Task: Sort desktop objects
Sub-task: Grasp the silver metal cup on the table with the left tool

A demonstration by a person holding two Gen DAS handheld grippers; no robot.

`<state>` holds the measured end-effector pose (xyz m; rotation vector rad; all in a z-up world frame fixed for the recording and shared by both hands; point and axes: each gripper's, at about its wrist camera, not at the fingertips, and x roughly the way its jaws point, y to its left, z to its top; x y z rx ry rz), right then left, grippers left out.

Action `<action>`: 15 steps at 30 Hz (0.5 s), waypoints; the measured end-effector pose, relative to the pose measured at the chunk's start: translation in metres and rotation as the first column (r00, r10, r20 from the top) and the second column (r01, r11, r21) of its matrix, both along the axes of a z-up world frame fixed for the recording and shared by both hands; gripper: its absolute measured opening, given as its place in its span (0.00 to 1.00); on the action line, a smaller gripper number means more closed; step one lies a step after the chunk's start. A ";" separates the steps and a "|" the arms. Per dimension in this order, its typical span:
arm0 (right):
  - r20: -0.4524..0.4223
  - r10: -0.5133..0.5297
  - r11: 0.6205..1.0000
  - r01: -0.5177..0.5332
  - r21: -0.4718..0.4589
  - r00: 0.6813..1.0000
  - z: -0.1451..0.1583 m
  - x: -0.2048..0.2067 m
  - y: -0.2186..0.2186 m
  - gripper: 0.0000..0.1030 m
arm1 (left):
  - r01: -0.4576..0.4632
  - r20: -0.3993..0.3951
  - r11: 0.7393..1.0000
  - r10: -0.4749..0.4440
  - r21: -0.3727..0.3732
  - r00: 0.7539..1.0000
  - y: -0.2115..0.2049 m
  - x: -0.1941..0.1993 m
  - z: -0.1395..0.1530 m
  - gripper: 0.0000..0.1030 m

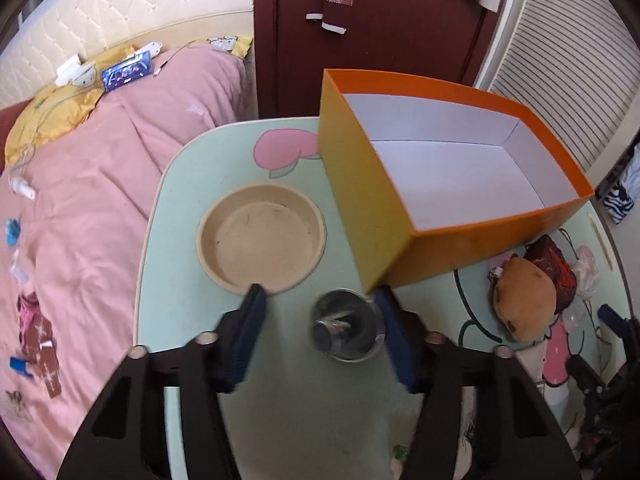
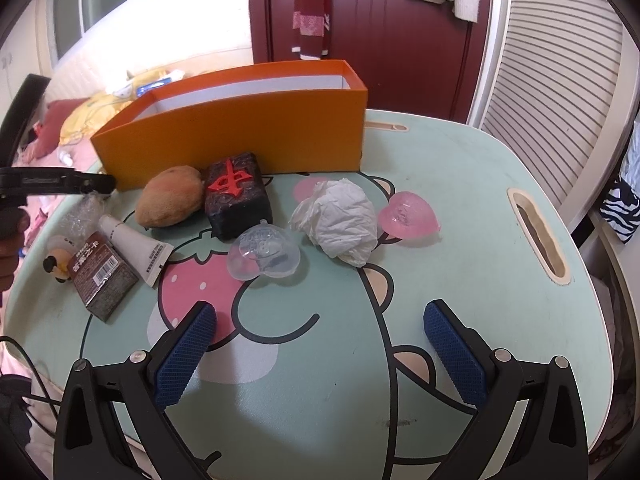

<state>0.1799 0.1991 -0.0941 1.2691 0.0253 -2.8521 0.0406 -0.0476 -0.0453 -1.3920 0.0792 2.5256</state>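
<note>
A clear cup (image 1: 347, 326) stands on the green table (image 1: 288, 408) by the near corner of the empty orange box (image 1: 360, 184). My left gripper (image 1: 319, 291) is open around the cup: the right pad is at its rim, the left pad stands clear of it. A beige bowl (image 1: 260, 240) sits empty to the left. My right gripper (image 2: 319, 308) is open over bare table. Beyond it lie a clear heart-shaped lid (image 2: 264, 256), crumpled tissue (image 2: 340, 216), a pink heart (image 2: 408, 212), a black block with a red character (image 2: 236, 196) and a brown plush (image 2: 170, 196).
A white tube (image 2: 136, 248), a brown packet (image 2: 102, 280) and a small bee figure (image 2: 56, 264) lie at the table's left. A slot (image 2: 536, 236) is cut near its right edge. A pink bed (image 1: 80, 200) borders the table; a dark red door (image 1: 360, 40) is behind.
</note>
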 end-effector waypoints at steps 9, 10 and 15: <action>-0.007 0.010 1.000 -0.010 0.000 1.000 -0.001 -0.002 0.002 1.00 | -0.076 -0.040 0.996 0.074 -0.047 0.996 -0.008 0.023 0.004 0.31; -0.006 0.012 1.000 -0.012 0.001 1.000 -0.001 -0.002 0.002 1.00 | -0.092 -0.038 0.995 0.090 -0.047 0.995 -0.011 0.026 0.004 0.31; -0.020 -0.013 1.000 0.013 0.000 1.000 0.003 0.001 0.010 1.00 | -0.177 -0.015 0.984 0.176 -0.012 0.984 -0.022 0.052 0.007 0.31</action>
